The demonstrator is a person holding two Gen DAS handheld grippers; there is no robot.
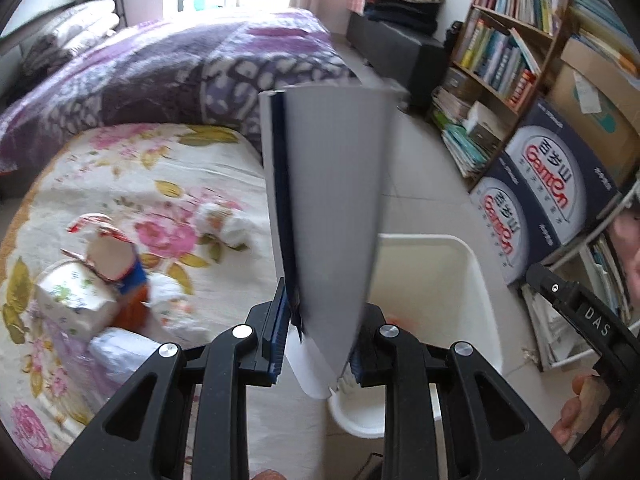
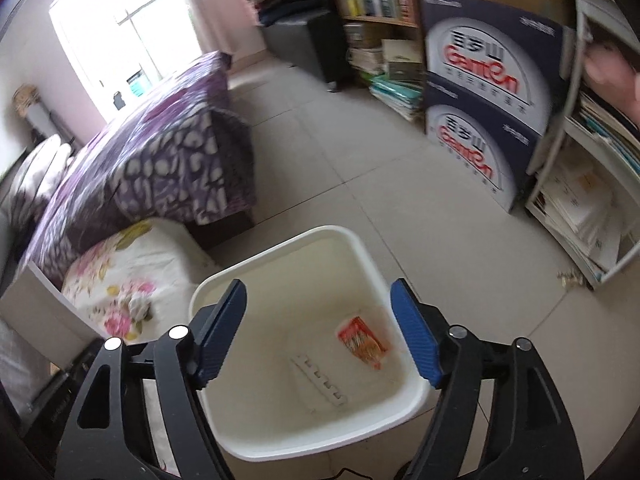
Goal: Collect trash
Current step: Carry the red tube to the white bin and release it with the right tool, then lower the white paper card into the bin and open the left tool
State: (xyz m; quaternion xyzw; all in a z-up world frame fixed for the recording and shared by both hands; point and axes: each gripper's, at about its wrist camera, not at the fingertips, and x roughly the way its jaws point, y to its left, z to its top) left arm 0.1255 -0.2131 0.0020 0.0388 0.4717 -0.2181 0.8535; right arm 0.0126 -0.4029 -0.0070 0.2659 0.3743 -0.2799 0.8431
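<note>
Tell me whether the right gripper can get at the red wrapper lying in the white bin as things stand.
Probably yes. The right gripper hangs open and empty right above the white bin, whose top is uncovered, and the red wrapper lies bare on its floor between the fingers' line of sight. Only the bin's depth could hinder.

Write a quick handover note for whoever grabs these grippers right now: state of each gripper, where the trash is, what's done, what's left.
Left gripper: shut on a flat white box, held upright beside the white bin.
Right gripper: open and empty, above the bin.
Done: a red-orange wrapper lies in the bin.
Left: drop the box in, then collect the crumpled tissues and packaging on the floral bedsheet.
</note>
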